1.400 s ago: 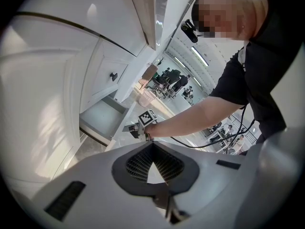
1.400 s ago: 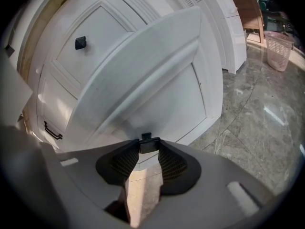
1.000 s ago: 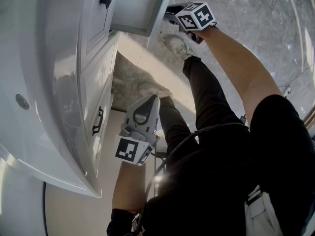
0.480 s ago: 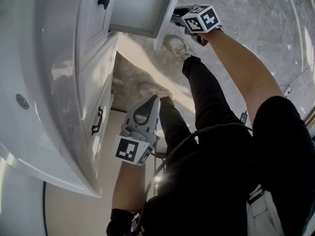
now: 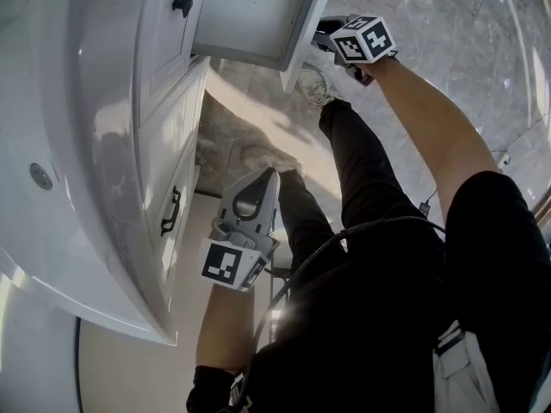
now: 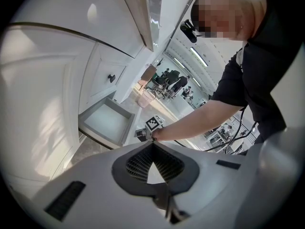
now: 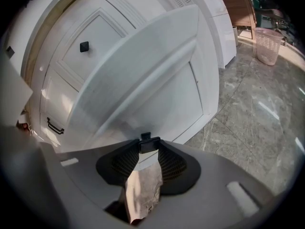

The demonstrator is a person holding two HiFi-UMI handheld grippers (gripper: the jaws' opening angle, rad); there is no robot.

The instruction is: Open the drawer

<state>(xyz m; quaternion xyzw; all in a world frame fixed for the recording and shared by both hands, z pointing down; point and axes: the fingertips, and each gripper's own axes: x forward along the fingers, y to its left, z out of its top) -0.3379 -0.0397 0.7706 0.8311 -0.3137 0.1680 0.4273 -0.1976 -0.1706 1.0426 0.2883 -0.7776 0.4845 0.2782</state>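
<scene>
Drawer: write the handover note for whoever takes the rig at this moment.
Right hand-held gripper: shut on the black knob of the drawer front.
Left hand-held gripper: shut, empty, held low beside the white cabinet, touching nothing.
Drawer: pulled well out of the cabinet, its inside open to view and bare.
Done: knob gripped, drawer largely open.
Left: probably pull a little further if full travel is wanted, then open the jaws and back off the knob.
</scene>
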